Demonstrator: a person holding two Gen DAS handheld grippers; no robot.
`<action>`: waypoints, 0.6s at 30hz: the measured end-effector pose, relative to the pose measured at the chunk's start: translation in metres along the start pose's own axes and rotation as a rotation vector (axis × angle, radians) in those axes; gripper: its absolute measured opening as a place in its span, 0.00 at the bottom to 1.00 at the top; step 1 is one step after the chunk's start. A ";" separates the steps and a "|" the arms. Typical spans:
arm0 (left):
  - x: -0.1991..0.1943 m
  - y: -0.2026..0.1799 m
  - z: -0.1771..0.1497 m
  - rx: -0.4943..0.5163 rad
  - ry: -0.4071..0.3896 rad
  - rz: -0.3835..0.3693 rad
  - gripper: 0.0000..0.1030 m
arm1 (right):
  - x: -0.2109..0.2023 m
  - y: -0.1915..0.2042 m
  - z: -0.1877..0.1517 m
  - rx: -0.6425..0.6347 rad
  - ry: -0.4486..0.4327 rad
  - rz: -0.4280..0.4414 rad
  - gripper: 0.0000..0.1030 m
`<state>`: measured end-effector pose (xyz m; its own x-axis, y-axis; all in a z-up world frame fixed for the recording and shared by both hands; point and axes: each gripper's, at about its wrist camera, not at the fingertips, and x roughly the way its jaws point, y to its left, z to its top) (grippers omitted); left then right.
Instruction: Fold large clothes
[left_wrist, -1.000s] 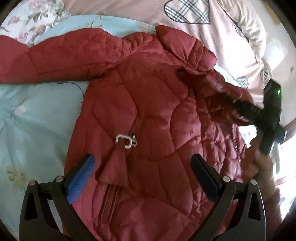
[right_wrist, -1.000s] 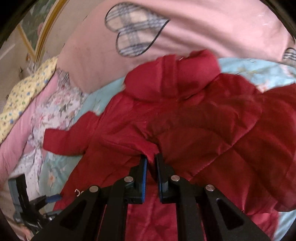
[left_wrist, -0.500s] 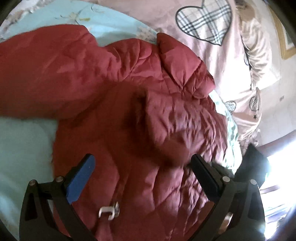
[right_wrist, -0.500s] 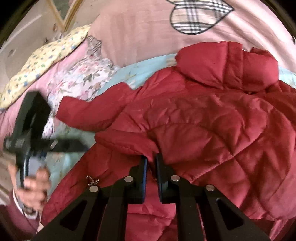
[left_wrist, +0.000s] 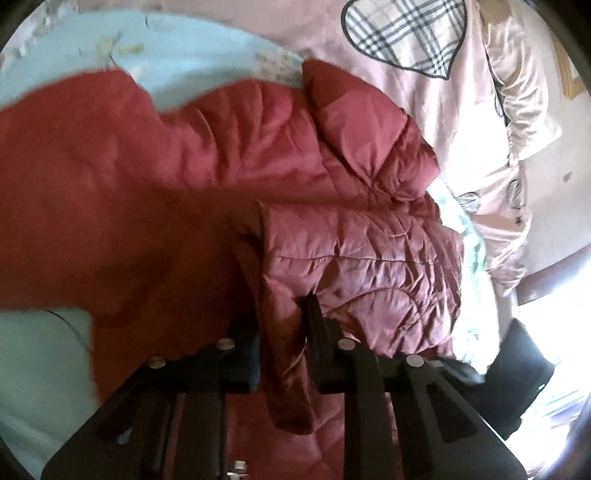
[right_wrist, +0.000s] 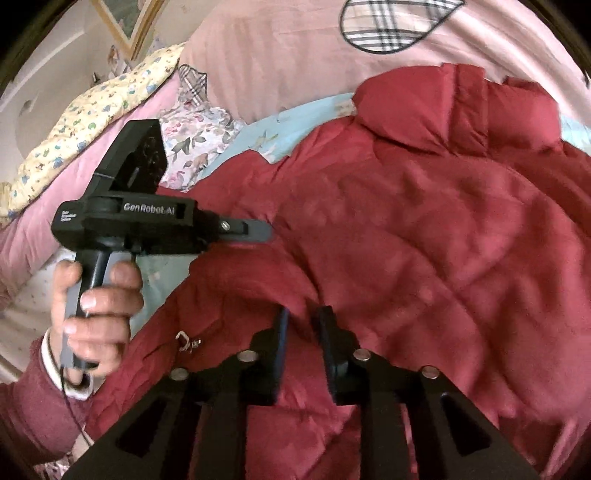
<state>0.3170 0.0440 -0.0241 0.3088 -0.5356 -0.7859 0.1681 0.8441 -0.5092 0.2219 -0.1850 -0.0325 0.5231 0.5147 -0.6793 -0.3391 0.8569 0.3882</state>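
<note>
One red quilted jacket (left_wrist: 229, 177) spread on a bed with a light blue sheet (left_wrist: 207, 55), worked with two tools.

Left tool (left_wrist: 282, 321) closing, a folded jacket edge pinched between its fingers. Right tool (right_wrist: 301, 332) opening, red fabric in the gap, pads apparently off it. One pink quilt (right_wrist: 280, 55) with plaid hearts behind. Only from the right wrist: left hand (right_wrist: 94, 314), maroon sleeve (right_wrist: 33, 410), yellow floral pillow (right_wrist: 92, 110), metal buckle (right_wrist: 186, 341).

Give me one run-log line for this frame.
stage: folding red jacket on bed | left gripper: closing on folded sleeve cuff | right gripper: opening, jacket fabric between jaws
</note>
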 end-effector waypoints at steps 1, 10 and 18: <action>-0.003 0.000 0.001 0.024 -0.011 0.031 0.17 | -0.006 -0.004 -0.002 0.009 -0.007 -0.010 0.26; 0.000 -0.008 -0.001 0.185 -0.052 0.239 0.19 | -0.083 -0.089 0.009 0.203 -0.193 -0.347 0.47; -0.025 -0.009 -0.019 0.187 -0.168 0.399 0.45 | -0.050 -0.132 0.001 0.260 -0.099 -0.434 0.45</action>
<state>0.2899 0.0488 -0.0067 0.5286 -0.1704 -0.8316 0.1665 0.9814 -0.0952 0.2414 -0.3234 -0.0486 0.6479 0.0994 -0.7552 0.1248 0.9642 0.2339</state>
